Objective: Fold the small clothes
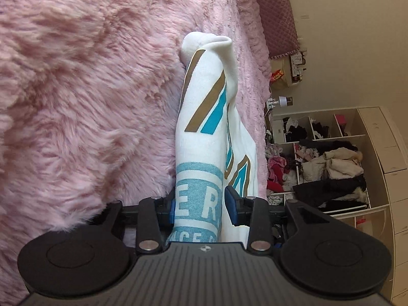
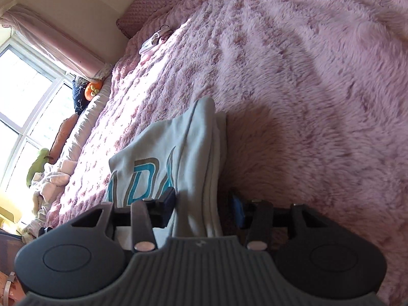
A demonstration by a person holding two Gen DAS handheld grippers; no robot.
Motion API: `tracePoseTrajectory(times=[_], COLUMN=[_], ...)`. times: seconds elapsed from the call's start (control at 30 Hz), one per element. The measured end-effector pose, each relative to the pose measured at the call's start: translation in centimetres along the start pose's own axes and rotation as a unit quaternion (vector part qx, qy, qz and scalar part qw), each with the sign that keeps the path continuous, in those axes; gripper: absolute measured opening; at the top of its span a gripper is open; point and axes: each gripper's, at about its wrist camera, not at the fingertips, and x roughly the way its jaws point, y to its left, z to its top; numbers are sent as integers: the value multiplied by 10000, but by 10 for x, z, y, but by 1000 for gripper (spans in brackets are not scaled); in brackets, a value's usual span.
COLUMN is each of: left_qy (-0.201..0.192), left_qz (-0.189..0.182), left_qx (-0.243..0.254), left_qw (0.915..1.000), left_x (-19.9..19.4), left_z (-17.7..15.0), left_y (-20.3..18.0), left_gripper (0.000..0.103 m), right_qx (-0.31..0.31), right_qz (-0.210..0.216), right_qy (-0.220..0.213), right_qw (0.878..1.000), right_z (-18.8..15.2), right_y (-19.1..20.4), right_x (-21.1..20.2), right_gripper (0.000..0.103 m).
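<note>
A small white garment (image 1: 204,117) with teal and brown lettering hangs bunched against the pink furry blanket (image 1: 89,89). My left gripper (image 1: 200,210) has its blue pads on either side of a folded part of it, with the pads some way apart. In the right wrist view the same white garment (image 2: 163,158) lies folded over on the blanket (image 2: 306,89), and my right gripper (image 2: 206,209) has a thick folded edge between its pads, which also stand apart.
Open shelves (image 1: 331,168) stuffed with clothes stand beyond the bed's edge. A mauve headboard cushion (image 2: 153,2) is at the far end. A small pink garment (image 2: 153,43) lies on the blanket. A window (image 2: 23,102) and plush toys are at the bedside.
</note>
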Motion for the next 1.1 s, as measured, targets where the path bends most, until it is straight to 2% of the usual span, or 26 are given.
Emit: tracePoseTrajectory(times=[0.07,0.13,0.27,0.33,0.37,0.47,0.53,0.6,0.7,0.8,0.87,0.9,0.93,1.0,1.03,1.1], left_qy=[-89,-249,-589,-681,-698,-628,-525,-488,-500,-695,-974,-1137,-1332,-1515,-1522,-1446], left_qz=[148,267,492,390,346,265,39,-131,-162,-74,-73,-127,-197,-45,122,821], left_qx=[227,377,549,479,411,196,10,-249,-290,148,579,807,1233,2018,2321,2596], left_qw=[9996,9986,9955,9958,9961,9975,9986,9984,9982,9974,9935,9901,9832,9676,9606,9513], left_x=[-11,-21,-24,-14,-7,13,27,41,61,71,68,65,58,53,53,61], left_z=[4,8,19,28,33,50,63,76,93,102,104,103,98,90,86,85], left_y=[-7,-14,-22,-21,-21,-15,-11,-6,-6,-20,-34,-42,-53,-71,-77,-79], left_gripper=[49,52,54,54,58,65,70,70,69,50,25,23,20,17,16,16], right_qx=[-467,-850,-1514,-1720,-1781,-1668,-1566,-1439,-1041,-1074,-1123,-1111,-1079,-1045,-1024,-971], right_qz=[161,574,906,889,848,521,517,600,767,827,838,845,864,889,908,931], right_qy=[-506,-667,-371,-104,22,390,331,281,315,372,396,401,408,405,395,370], right_qw=[9975,9925,9836,9810,9804,9838,9857,9874,9911,9901,9893,9894,9896,9897,9898,9902], right_z=[0,-5,-26,-44,-52,-79,-90,-92,-88,-86,-86,-85,-85,-85,-85,-86], right_y=[12,26,57,64,63,50,40,34,25,25,25,24,24,23,20,18], right_x=[-34,-60,-75,-69,-63,-38,-32,-30,-27,-25,-26,-26,-26,-26,-28,-27], right_gripper=[43,43,43,43,43,42,42,42,42,41,41,41,41,41,41,41])
